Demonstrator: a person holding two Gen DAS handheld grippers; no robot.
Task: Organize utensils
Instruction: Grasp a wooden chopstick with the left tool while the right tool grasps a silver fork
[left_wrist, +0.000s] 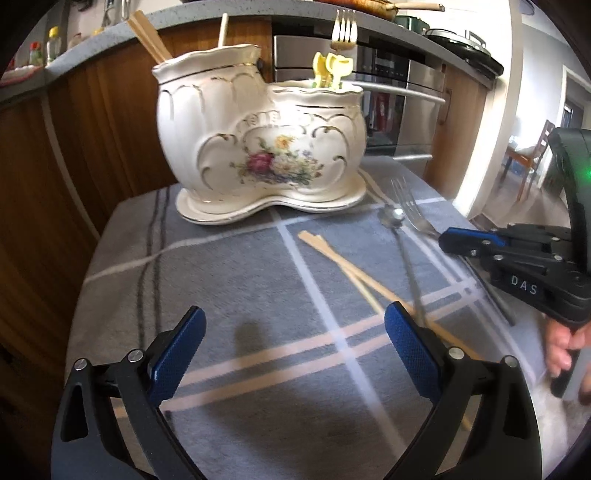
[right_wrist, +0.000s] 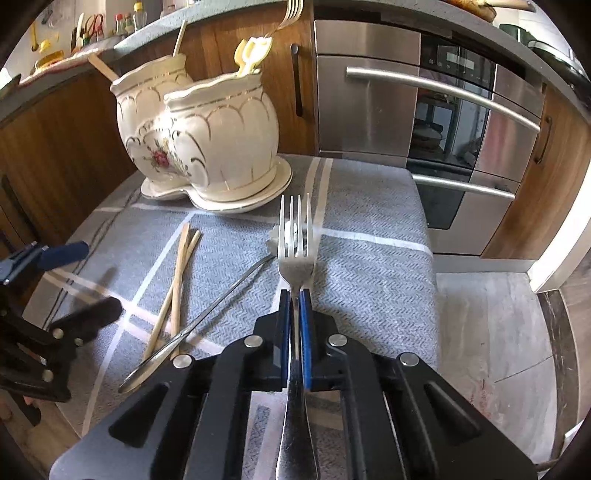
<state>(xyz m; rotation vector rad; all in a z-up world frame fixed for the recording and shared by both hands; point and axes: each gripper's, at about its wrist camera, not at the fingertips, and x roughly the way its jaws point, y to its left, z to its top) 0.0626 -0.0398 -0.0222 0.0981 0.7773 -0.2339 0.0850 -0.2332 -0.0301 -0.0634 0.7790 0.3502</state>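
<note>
**A:** Right wrist view: the right gripper (right_wrist: 295, 306) is clamped on a fork (right_wrist: 296, 254), blue pads pinching its neck, tines pointing away toward the holder (right_wrist: 207, 136). Handle runs back under the camera.

**B:** And the left gripper (left_wrist: 295, 354)? From its own view the jaws look wide apart, nothing between them, hanging over the grey checked cloth (left_wrist: 229, 280).

**A:** Yep. On the cloth there's a pair of chopsticks (right_wrist: 177, 284) with a long spoon (right_wrist: 207, 314) lying across them, just left of the fork.

**B:** Holder's a white ceramic two-pot thing with flowers, sitting on its saucer at the far side of the cloth. Tall pot has chopsticks in it, short one has yellow-handled bits and a fork (left_wrist: 344, 31) sticking up.

**A:** Oven (right_wrist: 436, 122) right behind it.
</note>
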